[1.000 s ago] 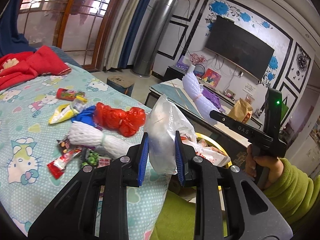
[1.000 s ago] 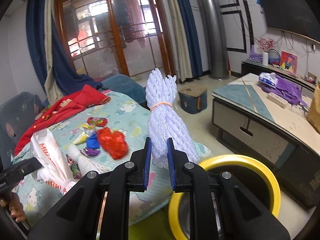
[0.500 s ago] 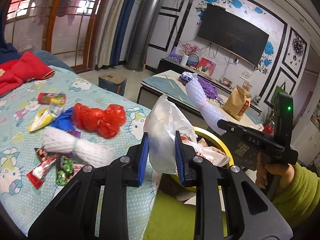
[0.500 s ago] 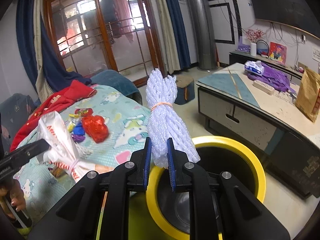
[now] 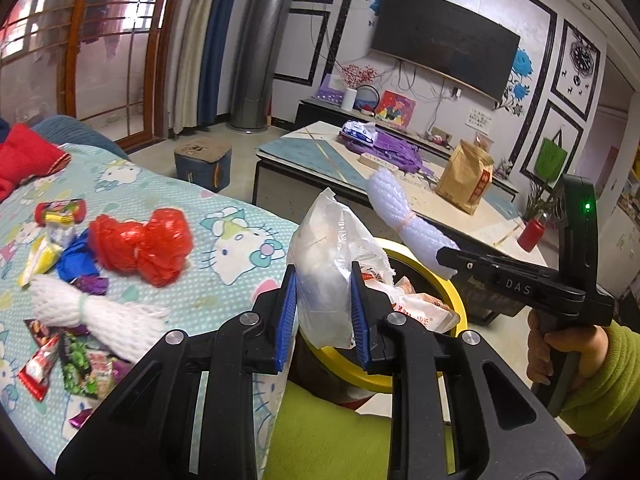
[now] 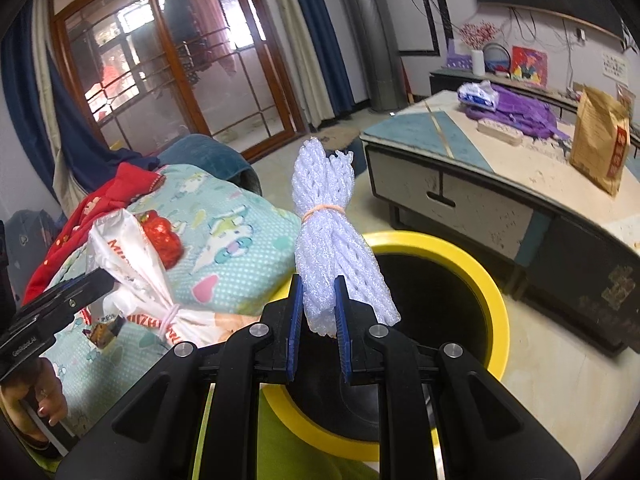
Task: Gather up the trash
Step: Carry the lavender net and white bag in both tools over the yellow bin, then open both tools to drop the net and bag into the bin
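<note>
While two foam nets (image 5: 92, 316) show, one red bag (image 5: 140, 242) lies.

We cannot see the bottom of the yellow-rimmed bin (image 6: 496, 304); the fingers (image 6: 344, 332) cover its near rim. The small wrappers (image 5: 76, 360) stay too blurred to read.
</note>
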